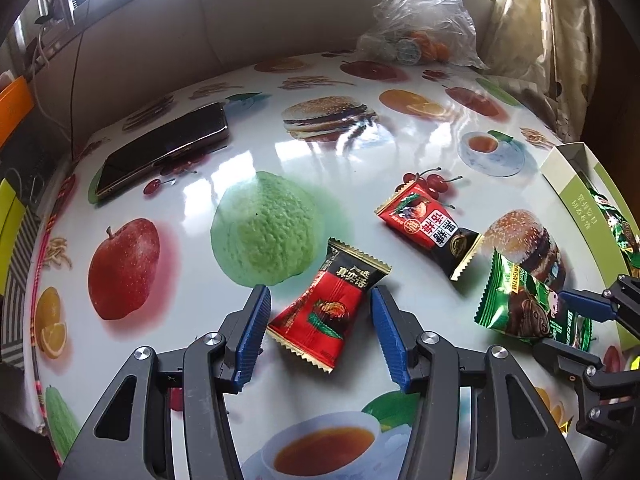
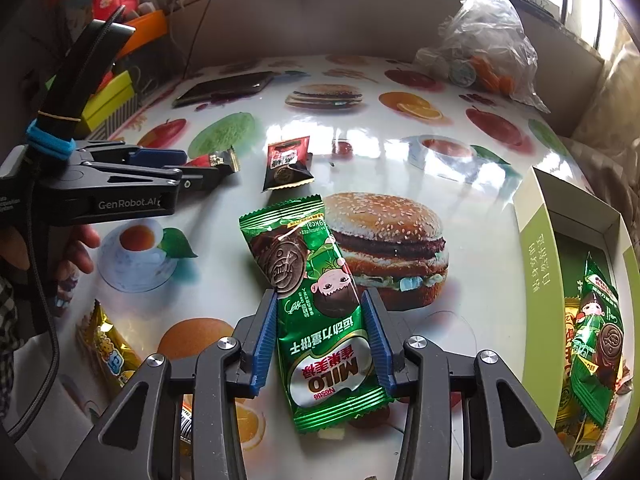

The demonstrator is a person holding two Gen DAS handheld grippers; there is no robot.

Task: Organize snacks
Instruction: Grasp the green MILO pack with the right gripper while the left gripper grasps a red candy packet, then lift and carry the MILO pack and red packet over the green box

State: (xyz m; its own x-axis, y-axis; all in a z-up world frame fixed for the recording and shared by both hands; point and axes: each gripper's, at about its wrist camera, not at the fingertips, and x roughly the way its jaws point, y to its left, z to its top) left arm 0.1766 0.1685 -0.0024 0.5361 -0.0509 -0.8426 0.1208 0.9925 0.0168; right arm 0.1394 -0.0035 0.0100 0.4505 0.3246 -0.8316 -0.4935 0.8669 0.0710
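A red and black snack packet (image 1: 324,312) lies flat on the fruit-print table (image 1: 192,216) between the fingers of my left gripper (image 1: 319,292), which is open with small gaps on both sides. In the right wrist view that left gripper (image 2: 204,168) reaches in from the left over the same packet (image 2: 218,159). A second red and black packet (image 1: 428,228) (image 2: 286,164) lies just beyond. My right gripper (image 2: 319,295) is shut on a green Milo biscuit packet (image 2: 320,312) (image 1: 516,304), its blue pads pressing the long sides. The right gripper (image 1: 568,328) shows at the left wrist view's right edge.
An open green and white box (image 2: 536,248) (image 1: 568,184) at the right holds several packets. A yellow packet (image 2: 108,352) lies near left. A phone (image 1: 164,148) and a clear plastic bag (image 1: 420,28) sit at the back. A person's hand (image 2: 76,256) holds the left gripper.
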